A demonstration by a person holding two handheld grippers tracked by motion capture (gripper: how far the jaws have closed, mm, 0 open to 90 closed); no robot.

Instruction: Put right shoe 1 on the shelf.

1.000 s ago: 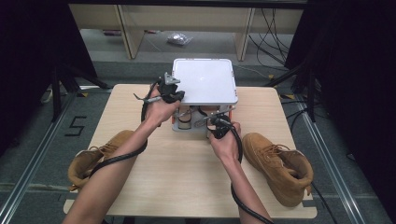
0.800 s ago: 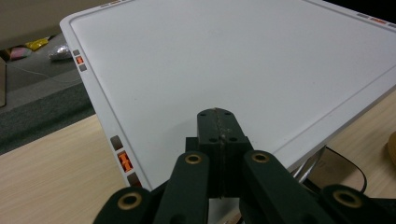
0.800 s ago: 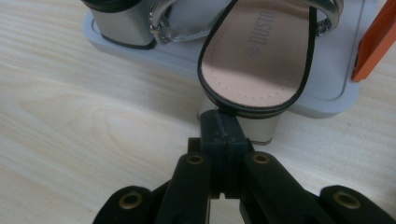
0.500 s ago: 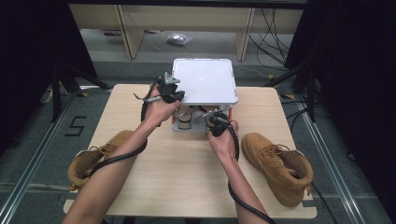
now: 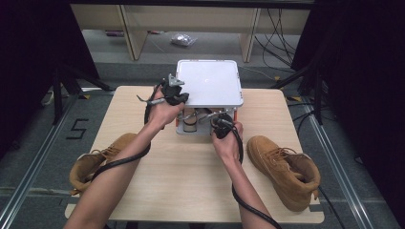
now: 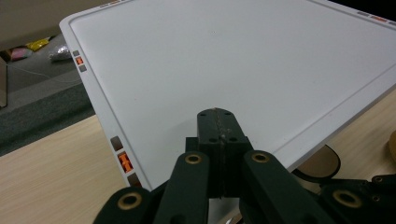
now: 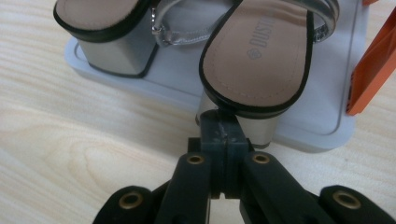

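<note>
- The nearer sandal (image 7: 257, 51) stands on the rack's lower shelf (image 7: 308, 126), with its block heel at the front edge. A second sandal (image 7: 102, 14) of the same pair stands just beside it on that shelf.
- Little has changed over the last second. The right gripper (image 7: 219, 123) has edged slightly along the rack's front, and neither sandal has shifted on the lower shelf.
- My reading is that the work is at the approach stage. The sandal has not been gripped or lifted, and the jaws would have to part before they could take the heel.
- The right gripper's jaws are pressed flat together with nothing between them. Their tip sits right at the sandal's heel; I cannot tell whether it touches.
- The right hand (image 5: 228, 143) reaches in low at the rack's front. Its forearm runs straight up the table (image 5: 191, 181), and the gripper points level under the top shelf (image 5: 207, 83).
- The left gripper (image 6: 218, 114) has kept its place. It is also closed tight on nothing, and its tip hovers over the top shelf's near left corner.
- The left forearm crosses the table at a slant towards the rack, and the hand is raised higher than the right one.
- An orange upright (image 7: 373, 70) of the rack stands at the lower shelf's side, beyond the sandal.
- Two tan boots flank the rack nearer the person, well apart from it. One boot (image 5: 95, 160) hangs over the table's left edge and the other boot (image 5: 284, 169) lies on the right.
</note>
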